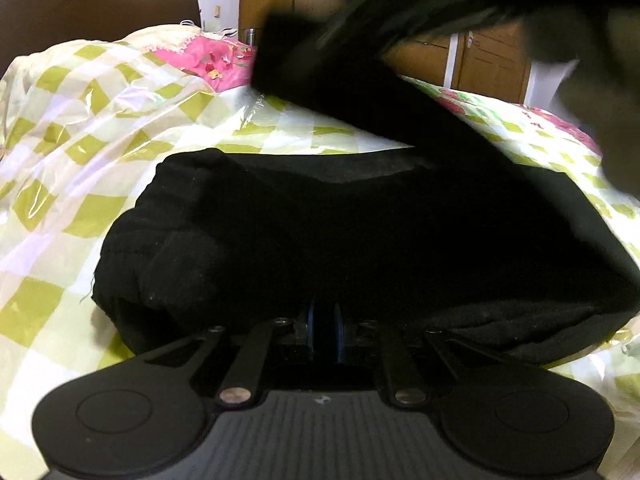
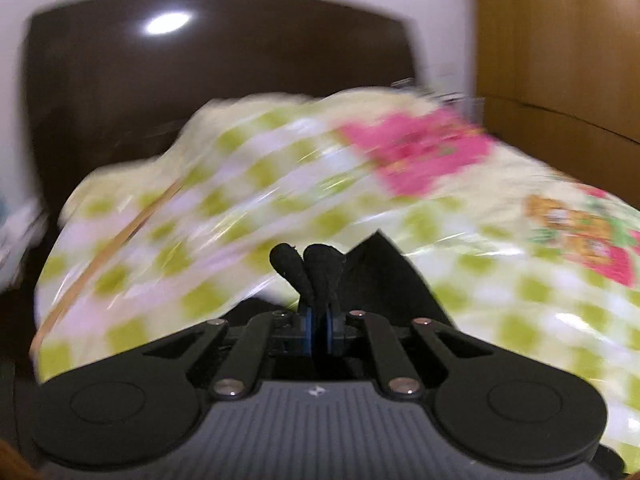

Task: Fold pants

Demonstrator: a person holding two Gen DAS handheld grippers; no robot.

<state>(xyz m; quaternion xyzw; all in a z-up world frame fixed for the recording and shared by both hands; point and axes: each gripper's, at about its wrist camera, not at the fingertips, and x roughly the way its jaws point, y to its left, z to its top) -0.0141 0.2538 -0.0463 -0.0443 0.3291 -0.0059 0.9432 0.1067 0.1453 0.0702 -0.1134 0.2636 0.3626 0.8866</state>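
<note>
The black pants point(image 1: 352, 232) lie bunched on the checked bedcover, filling the middle of the left wrist view. My left gripper point(image 1: 322, 320) is shut, its fingertips buried under the near edge of the pants. A blurred leg of the pants point(image 1: 340, 80) rises to the upper right, where the dark blurred right gripper point(image 1: 592, 92) holds it up. In the right wrist view my right gripper point(image 2: 306, 260) is shut on a fold of black pants cloth point(image 2: 380, 280), which hangs beside the fingers.
A green-and-white checked bedcover under clear plastic point(image 1: 100, 128) covers the bed, with a pink flowered patch point(image 1: 204, 60). A dark brown headboard point(image 2: 200, 80) stands behind. Wooden cabinets point(image 2: 560, 40) stand at the right.
</note>
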